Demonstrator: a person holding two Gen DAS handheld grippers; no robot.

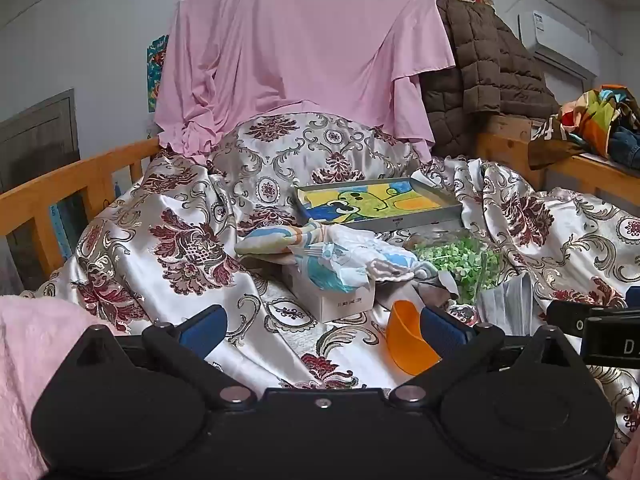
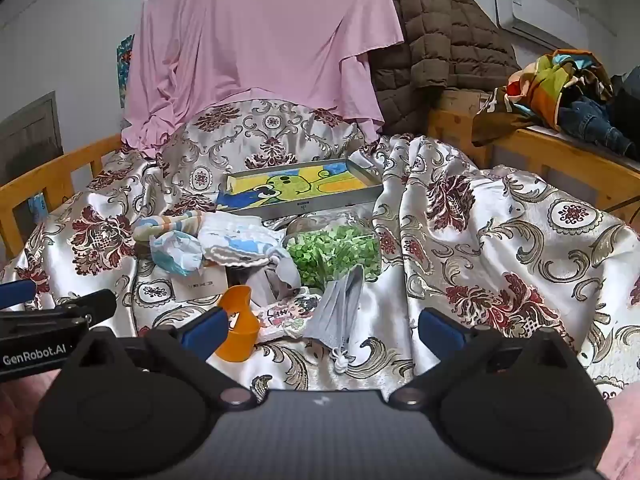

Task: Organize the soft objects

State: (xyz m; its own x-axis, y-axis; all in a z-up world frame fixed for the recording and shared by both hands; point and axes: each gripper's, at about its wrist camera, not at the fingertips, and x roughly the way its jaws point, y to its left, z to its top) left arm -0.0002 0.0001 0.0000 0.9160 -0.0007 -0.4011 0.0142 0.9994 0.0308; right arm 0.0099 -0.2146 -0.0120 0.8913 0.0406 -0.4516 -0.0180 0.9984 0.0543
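Centrally, crumpled blue-white cloth (image 2: 236,246) heaped over white box (image 2: 200,282).

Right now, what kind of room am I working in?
Most likely a bedroom, on a bed: a shiny floral satin bedspread lies rumpled inside an orange wooden bed rail, a brown quilted jacket hangs behind, and a white wall air conditioner sits high on the wall.

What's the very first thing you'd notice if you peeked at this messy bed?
Probably the big pink sheet draped high at the back, above the shiny flowered bedspread. Next, the tray with a green cartoon picture in the middle of the bed, and just in front of it a jar of green bits beside crumpled cloths. An orange scoop lies nearest.
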